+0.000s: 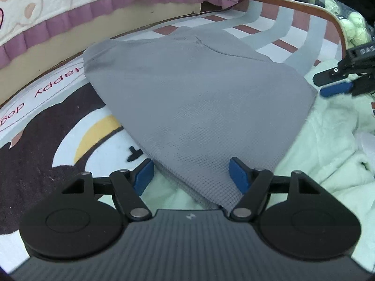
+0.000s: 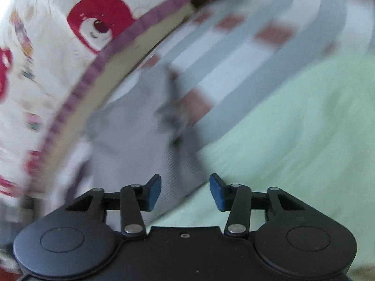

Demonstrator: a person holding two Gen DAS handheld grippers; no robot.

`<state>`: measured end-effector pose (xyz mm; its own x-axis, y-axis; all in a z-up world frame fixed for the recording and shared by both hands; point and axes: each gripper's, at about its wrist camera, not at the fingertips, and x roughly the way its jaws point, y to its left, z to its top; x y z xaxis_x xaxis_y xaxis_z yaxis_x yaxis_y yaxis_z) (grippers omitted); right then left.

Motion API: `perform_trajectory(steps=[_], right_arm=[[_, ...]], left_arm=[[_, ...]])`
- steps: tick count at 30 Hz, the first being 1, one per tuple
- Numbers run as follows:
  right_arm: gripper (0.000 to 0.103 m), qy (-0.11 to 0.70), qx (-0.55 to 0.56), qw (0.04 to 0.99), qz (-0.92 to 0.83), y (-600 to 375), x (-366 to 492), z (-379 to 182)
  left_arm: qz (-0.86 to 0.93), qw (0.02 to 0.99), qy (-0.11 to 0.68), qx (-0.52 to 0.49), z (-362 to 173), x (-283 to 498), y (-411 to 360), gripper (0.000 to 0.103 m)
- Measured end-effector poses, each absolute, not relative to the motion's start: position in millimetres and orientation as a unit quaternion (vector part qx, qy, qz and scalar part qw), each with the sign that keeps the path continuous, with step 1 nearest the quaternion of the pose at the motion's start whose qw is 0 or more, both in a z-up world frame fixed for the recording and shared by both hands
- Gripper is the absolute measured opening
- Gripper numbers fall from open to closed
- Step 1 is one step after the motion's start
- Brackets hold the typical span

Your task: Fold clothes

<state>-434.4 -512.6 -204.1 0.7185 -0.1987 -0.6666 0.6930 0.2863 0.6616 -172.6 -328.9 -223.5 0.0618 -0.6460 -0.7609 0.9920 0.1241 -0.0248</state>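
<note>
A grey waffle-knit garment (image 1: pixel 187 89) lies folded flat on the bed, its near corner pointing toward my left gripper (image 1: pixel 191 171). That gripper is open, and its blue pads (image 1: pixel 239 175) stand either side of the corner without pressing it. In the blurred right wrist view the same grey garment (image 2: pixel 131 135) has a rumpled right edge. My right gripper (image 2: pixel 185 187) is open above the garment's near edge, with nothing gripped. The right gripper (image 1: pixel 332 84) also shows in the left wrist view, beyond the garment's right corner.
A pale green blanket (image 1: pixel 328 140) lies to the right and a dog-print mat (image 1: pixel 58 128) to the left. Behind is a grey, white and brown striped sheet (image 1: pixel 293 35). A cartoon quilt with a purple border (image 1: pixel 58 11) hangs along the back. A bag of pale green balls (image 1: pixel 351 23) sits far right.
</note>
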Motion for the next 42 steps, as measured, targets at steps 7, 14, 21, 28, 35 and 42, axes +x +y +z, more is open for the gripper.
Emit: perform_trajectory(steps=[7, 14, 21, 28, 35, 42], right_arm=[[0.053, 0.2, 0.553, 0.768, -0.253, -505.8, -432.6, -235.3], [0.015, 0.16, 0.479, 0.828, -0.243, -504.2, -408.2, -217.4], [0.015, 0.13, 0.461, 0.842, -0.247, -511.5, -395.4, -180.7], [0.015, 0.12, 0.468, 0.84, -0.245, -515.4, -388.2, -167.8], [0.02, 0.129, 0.488, 0.824, -0.256, -523.1, -387.6, -172.9], [0.015, 0.137, 0.494, 0.825, -0.239, -524.0, -390.3, -192.1]], left_arm=[[-0.584, 0.74, 0.248, 0.223, -213.8, -176.3, -322.2, 0.072], [-0.626, 0.74, 0.173, 0.175, -190.9, -191.6, -316.5, 0.072], [-0.658, 0.71, 0.134, 0.215, -189.6, -230.7, -323.1, 0.079], [-0.625, 0.697, 0.159, 0.314, -214.9, -233.7, -336.1, 0.079], [-0.592, 0.718, 0.114, 0.348, -220.1, -230.1, -337.1, 0.008], [-0.606, 0.724, 0.109, 0.311, -196.3, -222.4, -330.7, 0.007]])
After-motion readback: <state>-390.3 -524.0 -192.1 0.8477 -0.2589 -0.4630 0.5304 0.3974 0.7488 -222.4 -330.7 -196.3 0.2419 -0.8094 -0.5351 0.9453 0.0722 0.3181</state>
